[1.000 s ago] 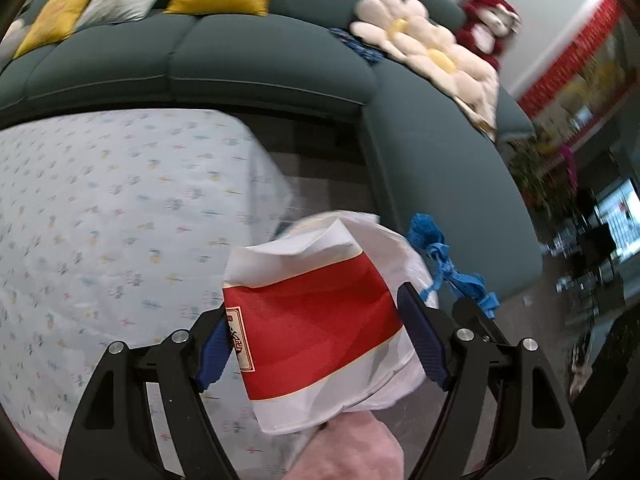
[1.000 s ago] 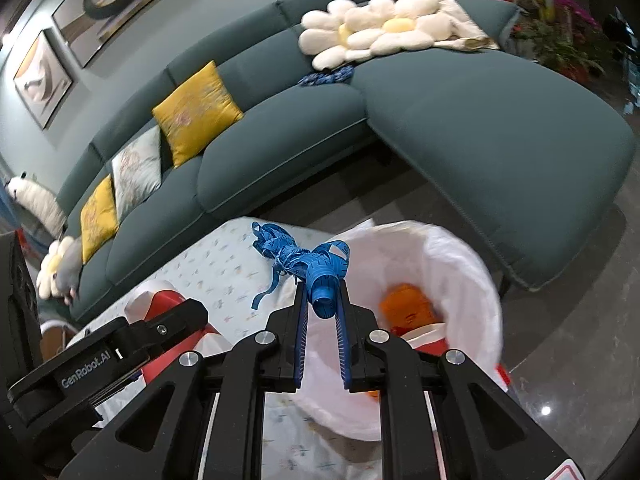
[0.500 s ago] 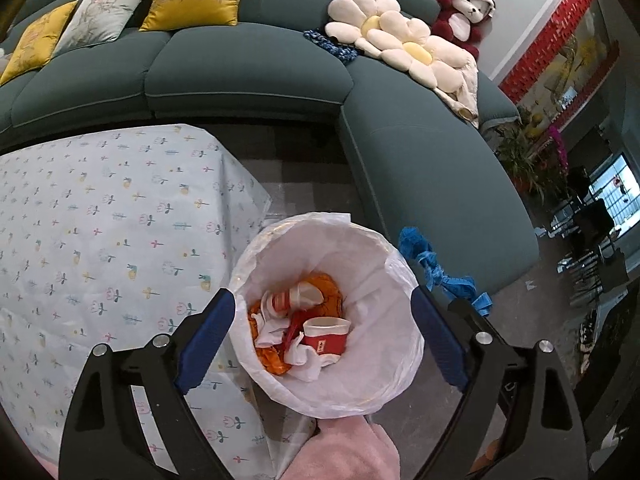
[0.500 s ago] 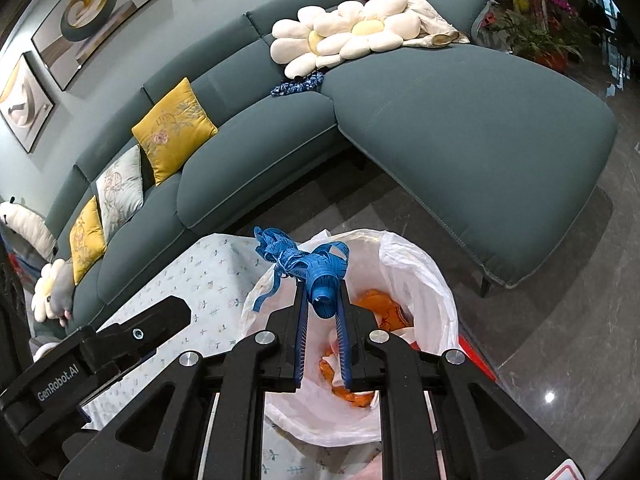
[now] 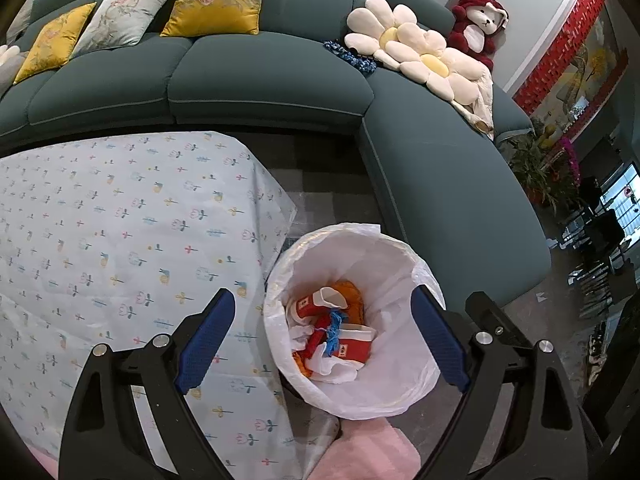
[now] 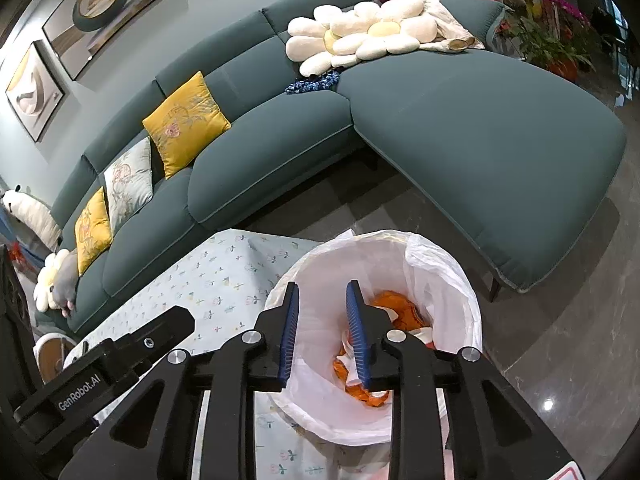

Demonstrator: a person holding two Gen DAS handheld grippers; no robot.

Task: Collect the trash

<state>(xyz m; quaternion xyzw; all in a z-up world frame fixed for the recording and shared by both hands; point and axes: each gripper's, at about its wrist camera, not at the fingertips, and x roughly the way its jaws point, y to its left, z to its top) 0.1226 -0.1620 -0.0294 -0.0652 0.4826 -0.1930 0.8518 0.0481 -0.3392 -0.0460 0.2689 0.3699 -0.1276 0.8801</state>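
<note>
The trash sits in the white-lined bin point(image 5: 352, 320) at the lower centre of the left wrist view, just off the corner of the flowered tablecloth point(image 5: 120, 240). Inside lie red-and-white paper cups point(image 5: 352, 346), an orange wrapper point(image 5: 352, 294), white crumpled paper and a scrap of blue ribbon point(image 5: 334, 330) on top of the pile.

All of it looks light and soft — paper that crushes under a squeeze, ribbon that flops. The thin plastic liner is likely slippery and easily torn, so any further hold would best be on the bunched liner edge at the rim, or on a cup's wall rather than its lip.

The left gripper point(image 5: 320, 336) hangs wide apart above the bin, its blue pads flanking the opening and holding nothing. The right gripper point(image 6: 322, 336), low in the right wrist view, is parted by a narrow gap over the liner, also empty.

Readable writing: "GenRobot.AI" on the black gripper body at the lower left of the right wrist view. The cups carry a small red emblem — too small to read.
</note>
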